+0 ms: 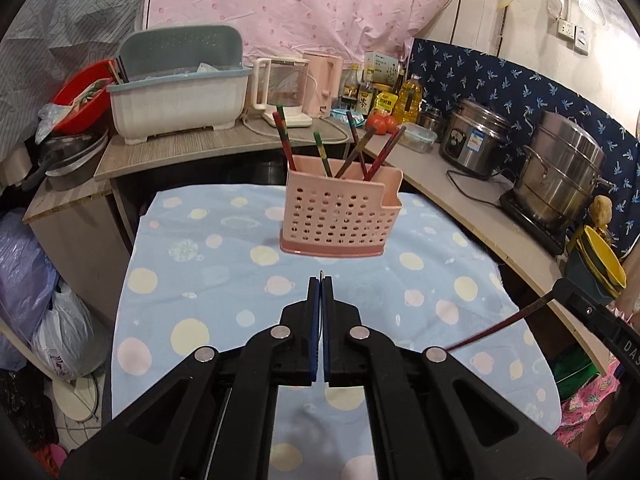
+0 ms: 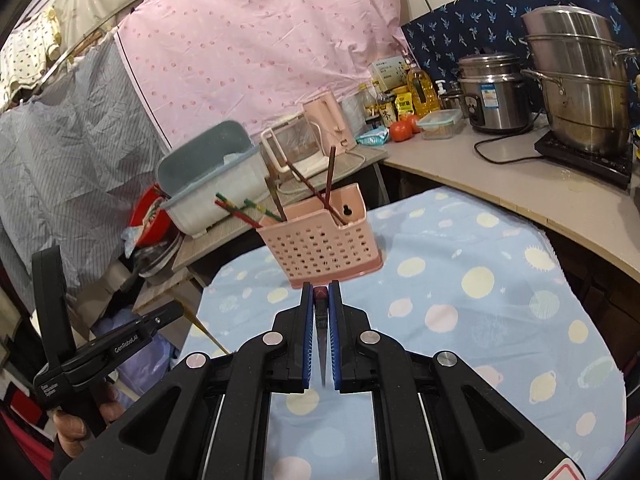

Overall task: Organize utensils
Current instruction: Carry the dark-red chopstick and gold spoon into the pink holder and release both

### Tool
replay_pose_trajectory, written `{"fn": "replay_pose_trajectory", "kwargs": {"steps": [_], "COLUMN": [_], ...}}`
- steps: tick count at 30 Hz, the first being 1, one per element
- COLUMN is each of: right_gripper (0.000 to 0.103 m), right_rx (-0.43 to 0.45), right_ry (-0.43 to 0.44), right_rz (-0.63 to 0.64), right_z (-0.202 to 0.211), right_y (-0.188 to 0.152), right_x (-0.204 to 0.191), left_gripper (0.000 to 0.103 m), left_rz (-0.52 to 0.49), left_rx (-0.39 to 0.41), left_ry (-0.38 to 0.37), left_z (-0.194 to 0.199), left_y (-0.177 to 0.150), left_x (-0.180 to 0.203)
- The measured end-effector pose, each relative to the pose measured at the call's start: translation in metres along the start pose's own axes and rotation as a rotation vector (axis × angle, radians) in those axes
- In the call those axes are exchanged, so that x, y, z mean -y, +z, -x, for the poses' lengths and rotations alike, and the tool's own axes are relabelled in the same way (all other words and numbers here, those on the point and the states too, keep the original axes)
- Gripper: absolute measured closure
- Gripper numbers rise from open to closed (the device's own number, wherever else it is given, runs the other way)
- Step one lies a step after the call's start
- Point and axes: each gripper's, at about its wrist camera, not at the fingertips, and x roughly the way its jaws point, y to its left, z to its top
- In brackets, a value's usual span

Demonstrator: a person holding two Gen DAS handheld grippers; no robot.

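A pink perforated utensil holder (image 1: 340, 216) (image 2: 320, 248) stands on the table's blue dotted cloth (image 1: 192, 280) with several chopsticks (image 1: 362, 148) (image 2: 329, 176) upright in it. My left gripper (image 1: 321, 280) (image 2: 182, 310) hovers above the cloth, short of the holder, shut on a thin yellowish chopstick (image 2: 208, 336). Only that stick's tip shows between the pads in the left wrist view. My right gripper (image 2: 321, 292) (image 1: 558, 286) is beside it, shut on a dark red chopstick (image 2: 321, 293) (image 1: 500, 324) that points back toward the camera.
A counter wraps around the far and right sides with a dish drainer (image 1: 176, 92), kettles (image 1: 280, 88), bottles, tomatoes (image 1: 380, 122), a rice cooker (image 1: 476, 140) and a steel steamer pot (image 1: 560, 172). Plastic bags (image 1: 60, 320) pile up left of the table. A hand (image 2: 72, 428) grips the left tool.
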Motion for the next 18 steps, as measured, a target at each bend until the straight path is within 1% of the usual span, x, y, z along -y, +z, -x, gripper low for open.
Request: {"fn": "replay_pose_trajectory", "kwargs": {"steps": [5, 9, 14, 18], "right_gripper": [0.096, 0.096, 0.096, 0.096], "right_rx": [0.058, 0.108, 0.176, 0.227], "right_ry": [0.010, 0.000, -0.001, 0.001], "right_rz": [0.000, 0.014, 0.001, -0.009], "right_z": [0.003, -0.004, -0.020, -0.039], "right_y": [0.028, 0.055, 0.097, 0.132], "right_x": [-0.001, -0.004, -0.005, -0.007], "left_gripper": [0.103, 0.103, 0.102, 0.102], "left_rz": [-0.025, -0.048, -0.046, -0.041], "left_rx": [0.023, 0.042, 0.091, 0.140], "left_ry": [-0.015, -0.031, -0.058, -0.066], "left_z": [0.002, -0.001, -0.007, -0.015], "left_y": [0.021, 0.043, 0.082, 0.122], "left_x": [0.004, 0.011, 0.014, 0.016]}}
